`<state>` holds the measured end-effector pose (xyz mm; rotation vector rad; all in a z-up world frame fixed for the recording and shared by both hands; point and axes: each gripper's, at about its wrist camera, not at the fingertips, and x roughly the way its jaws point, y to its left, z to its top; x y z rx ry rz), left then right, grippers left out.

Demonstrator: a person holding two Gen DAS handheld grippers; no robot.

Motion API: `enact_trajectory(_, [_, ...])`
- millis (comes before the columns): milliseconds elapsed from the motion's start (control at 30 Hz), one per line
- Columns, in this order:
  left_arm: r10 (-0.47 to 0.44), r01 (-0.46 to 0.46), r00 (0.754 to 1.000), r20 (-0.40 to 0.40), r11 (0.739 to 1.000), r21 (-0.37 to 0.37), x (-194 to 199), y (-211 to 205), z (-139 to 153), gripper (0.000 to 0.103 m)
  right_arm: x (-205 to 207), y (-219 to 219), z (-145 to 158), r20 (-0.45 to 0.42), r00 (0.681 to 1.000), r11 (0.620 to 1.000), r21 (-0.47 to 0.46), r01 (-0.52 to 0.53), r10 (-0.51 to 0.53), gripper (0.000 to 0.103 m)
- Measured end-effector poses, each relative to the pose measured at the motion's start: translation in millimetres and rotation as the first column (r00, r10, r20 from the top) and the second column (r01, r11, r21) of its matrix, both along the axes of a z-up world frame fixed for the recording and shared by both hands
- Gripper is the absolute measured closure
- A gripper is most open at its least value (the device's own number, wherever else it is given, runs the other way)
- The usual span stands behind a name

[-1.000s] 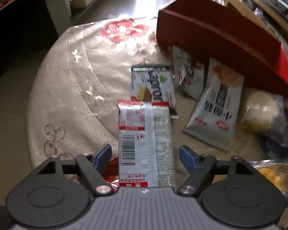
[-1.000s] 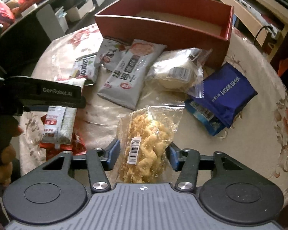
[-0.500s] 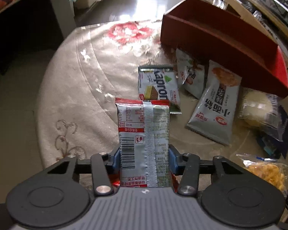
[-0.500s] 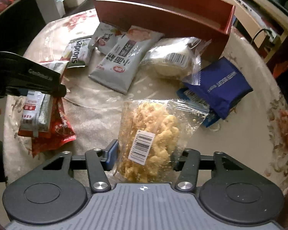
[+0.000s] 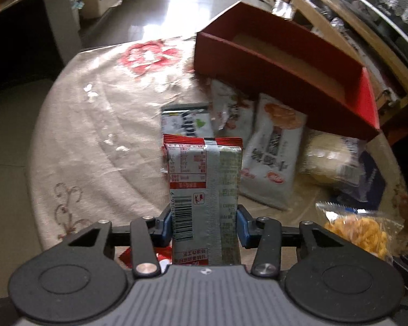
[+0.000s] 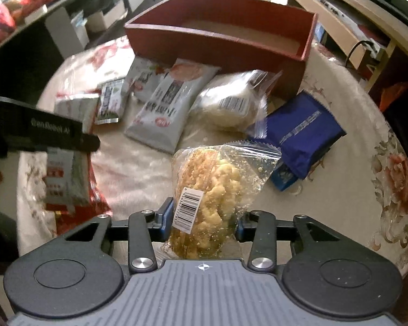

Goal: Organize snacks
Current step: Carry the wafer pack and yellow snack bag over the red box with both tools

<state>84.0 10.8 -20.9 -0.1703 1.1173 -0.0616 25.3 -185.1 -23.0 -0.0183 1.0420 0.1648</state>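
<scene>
Covering the round table (image 6: 340, 87) is a floral cloth, with a red box (image 6: 223, 40) at its far edge. Loose packets lie just before the box: a white pouch (image 6: 166, 108), a blue pack (image 6: 304, 130). The left gripper (image 5: 204, 221) is closing, its pads pressing a silver packet (image 5: 204, 179) near the table's left edge. The right gripper (image 6: 201, 221) is clamped on a clear bag (image 6: 217, 182) of yellow snacks, near the front edge.

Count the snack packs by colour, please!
Clear: 2, yellow snack bag, bun bag
White: 3, big pack, small pack, green-print wafer pack
Red: 2, silver-backed pack, crumpled pack
Blue: 2, dark pack, lighter pack
Total: 9
</scene>
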Motion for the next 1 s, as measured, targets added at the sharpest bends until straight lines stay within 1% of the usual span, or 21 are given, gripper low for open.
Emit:
enact_trajectory(167, [-0.052,0.054,0.998,0.046,0.998,-0.04,1.7,-7.0,19.1,0.055,2.8,-8.8,15.1,0.042,0.999,0.998,0.054,0.025,-0.028,0.053])
enact_trajectory(267, [-0.058,0.063,0.996,0.07,0.996,-0.069,9.9,-9.5,28.8,0.055,6.8,-12.8,24.2,0.071,0.997,0.995,0.088,0.037,-0.043,0.053])
enact_trajectory(400, [-0.068,0.076,0.994,0.087,0.993,-0.091,31.7,-18.6,34.5,0.055,18.1,-21.6,32.9,0.09,0.993,0.99,0.127,0.064,-0.076,0.053])
enact_trajectory(600, [-0.056,0.07,0.994,0.094,0.985,-0.16,65.1,-24.6,43.7,0.055,43.8,-30.8,47.6,0.125,0.986,0.981,0.176,0.086,-0.109,0.053])
enact_trajectory(833, [-0.061,0.086,0.987,0.151,0.982,-0.167,114.9,-44.3,63.1,0.055,87.3,-43.6,65.0,0.176,0.973,0.972,0.205,0.114,-0.152,0.053])
enact_trajectory(1000, [-0.055,0.084,0.982,0.179,0.984,-0.157,157.5,-57.1,66.5,0.055,126.5,-51.9,68.7,0.196,0.965,0.968,0.214,0.13,-0.173,0.053])
